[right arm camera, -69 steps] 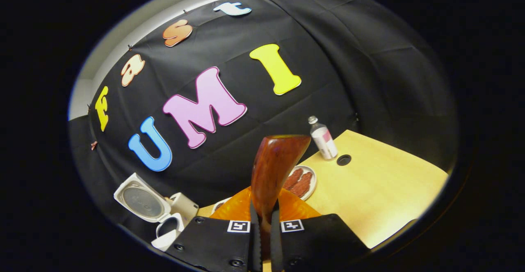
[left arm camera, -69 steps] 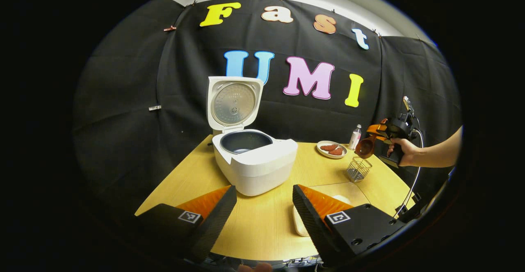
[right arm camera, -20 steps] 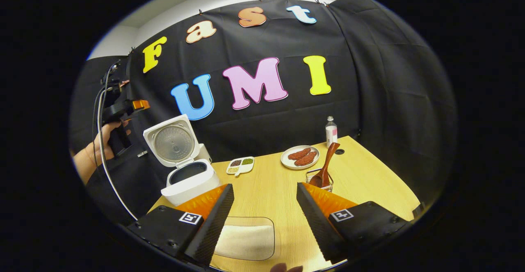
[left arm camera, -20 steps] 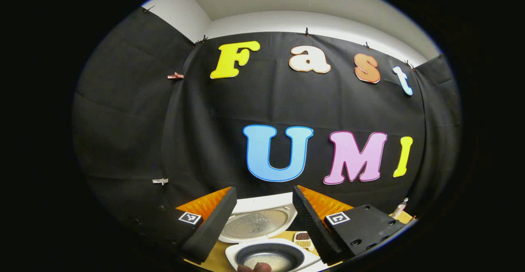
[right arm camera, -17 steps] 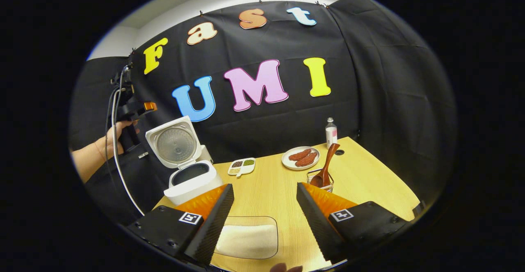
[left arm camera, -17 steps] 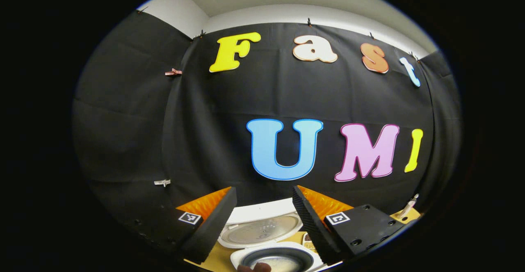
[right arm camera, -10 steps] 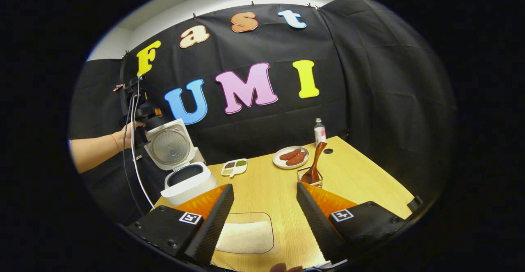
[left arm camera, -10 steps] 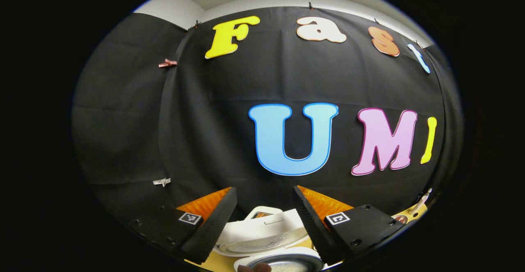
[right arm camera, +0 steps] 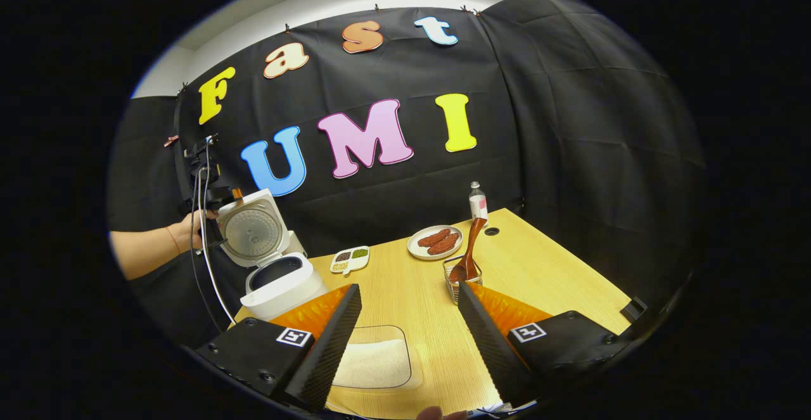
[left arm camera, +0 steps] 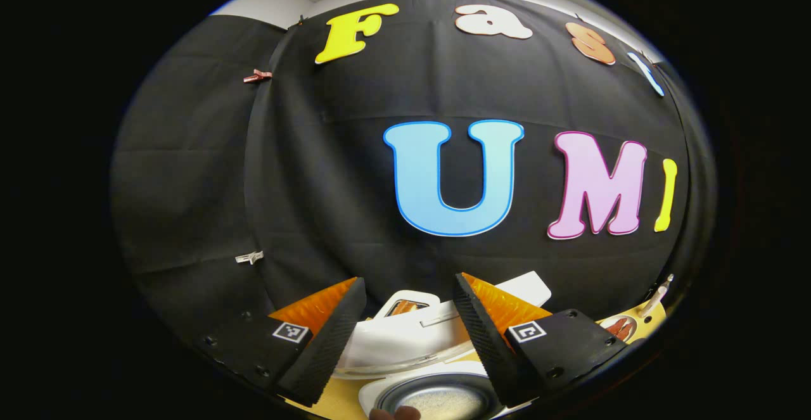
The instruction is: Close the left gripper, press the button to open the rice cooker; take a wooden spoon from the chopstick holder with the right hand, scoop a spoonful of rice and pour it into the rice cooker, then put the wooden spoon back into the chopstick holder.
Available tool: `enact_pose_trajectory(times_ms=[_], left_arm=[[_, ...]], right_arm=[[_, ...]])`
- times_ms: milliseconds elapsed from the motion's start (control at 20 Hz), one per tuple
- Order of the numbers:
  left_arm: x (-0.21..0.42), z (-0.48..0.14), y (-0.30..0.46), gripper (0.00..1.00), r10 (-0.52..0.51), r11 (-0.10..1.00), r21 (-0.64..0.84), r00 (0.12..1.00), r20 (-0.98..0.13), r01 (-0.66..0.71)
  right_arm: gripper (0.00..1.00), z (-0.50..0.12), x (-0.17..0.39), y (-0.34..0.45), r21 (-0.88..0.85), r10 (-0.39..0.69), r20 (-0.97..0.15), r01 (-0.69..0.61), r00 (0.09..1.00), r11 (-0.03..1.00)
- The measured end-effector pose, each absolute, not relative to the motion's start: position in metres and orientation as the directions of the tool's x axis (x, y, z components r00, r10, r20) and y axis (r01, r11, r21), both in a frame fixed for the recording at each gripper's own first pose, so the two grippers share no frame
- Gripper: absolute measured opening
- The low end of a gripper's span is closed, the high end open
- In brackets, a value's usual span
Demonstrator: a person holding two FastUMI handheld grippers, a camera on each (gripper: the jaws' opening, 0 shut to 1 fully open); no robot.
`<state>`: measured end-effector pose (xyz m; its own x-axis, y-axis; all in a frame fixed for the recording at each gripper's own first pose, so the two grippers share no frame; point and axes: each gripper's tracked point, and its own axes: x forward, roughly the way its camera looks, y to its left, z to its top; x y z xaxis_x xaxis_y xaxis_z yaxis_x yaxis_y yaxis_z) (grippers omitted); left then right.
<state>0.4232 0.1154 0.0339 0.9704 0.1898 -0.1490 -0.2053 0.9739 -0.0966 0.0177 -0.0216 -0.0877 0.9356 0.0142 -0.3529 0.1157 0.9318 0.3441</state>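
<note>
**A:** What's new at the cooker (right arm camera: 279, 280)?

**B:** The lid (right arm camera: 252, 233) is tipping forward. Half a second back it stood upright; now, in the left gripper view, its white back leans over the pot (left arm camera: 437, 401), and the left gripper (left arm camera: 405, 334) has dropped in right behind its top edge. The right gripper view has that gripper at the lid's upper rim, apparently touching it, held by a hand (right arm camera: 193, 223).

**A:** And the spoon (right arm camera: 469, 252)?

**B:** Back in the holder (right arm camera: 462, 277), bowl down, handle leaning toward the bottle (right arm camera: 477, 203). Three and a half seconds ago the right gripper (right arm camera: 408, 337) was clamped on it; now its jaws are wide apart with nothing in them, hanging over the table's near edge.

**A:** So the task itself?

**B:** Looks finished to me: rice lies in the pot, spoon returned. Shutting the lid seems an extra step.

**A:** Left jaws?

**B:** Spread wide, holding nothing. I'd guess the fingers are nudging the lid rather than grasping it.

**A:** Anything in the way?

**B:** Not much. A cable (right arm camera: 209, 268) hangs from the left gripper beside the cooker. The rice tray (right arm camera: 374, 363) lies between the right fingers, the sectioned dish (right arm camera: 350, 258) just beside the cooker, the plate (right arm camera: 434, 242) behind the holder. All well apart from the lid's swing.
</note>
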Motion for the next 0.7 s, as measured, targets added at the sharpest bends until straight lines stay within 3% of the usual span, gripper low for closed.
enact_pose_trajectory(times_ms=[400, 700], left_arm=[[0.333, -0.029, 0.044, 0.98, 0.134, 0.973, -0.156, 0.965, -0.226, -0.171], [0.304, -0.074, 0.016, 1.0, 0.143, 0.971, -0.146, 0.946, -0.291, -0.192]], right_arm=[[0.98, -0.082, 0.019, -0.013, 0.351, 0.093, -0.341, 0.035, 0.935, 0.936], [0.98, -0.087, 0.012, -0.024, 0.349, 0.111, -0.358, 0.023, 0.927, 0.937]])
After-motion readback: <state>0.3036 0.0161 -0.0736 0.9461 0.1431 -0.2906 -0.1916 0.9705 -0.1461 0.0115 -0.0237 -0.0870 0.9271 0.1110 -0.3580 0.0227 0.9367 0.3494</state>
